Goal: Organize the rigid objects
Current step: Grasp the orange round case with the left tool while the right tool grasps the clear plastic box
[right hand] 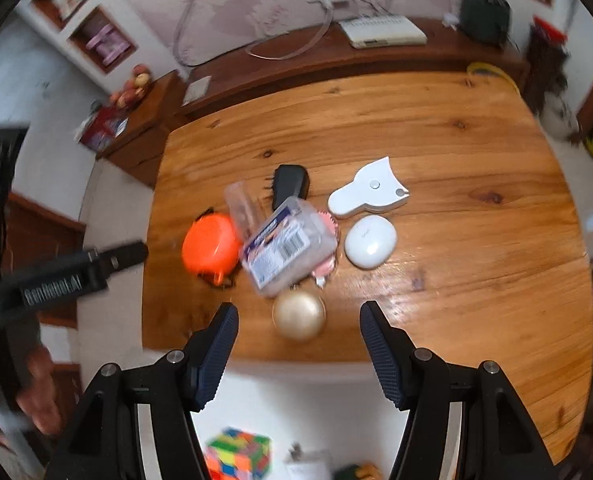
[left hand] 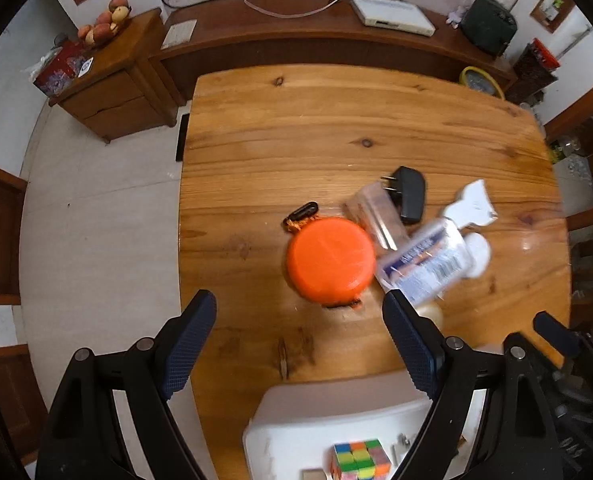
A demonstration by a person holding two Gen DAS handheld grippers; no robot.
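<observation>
Here both claws, left claw (left hand: pixel 300 334) and right claw (right hand: pixel 299 338), apart, empty; table (right hand: pixel 456 128) far half bare; clutter near front edge.

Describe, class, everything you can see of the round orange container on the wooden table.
The orange container is a round, squat case of smooth matt plastic, lid shut, with a flat top faintly creased across the middle. It sits upright on the wooden table near the left edge. A black clip on an orange cord sticks out at its far side, and a small orange tab at its near side. A clear plastic box with a printed label lies against its right side. No gripper touches it.
</observation>
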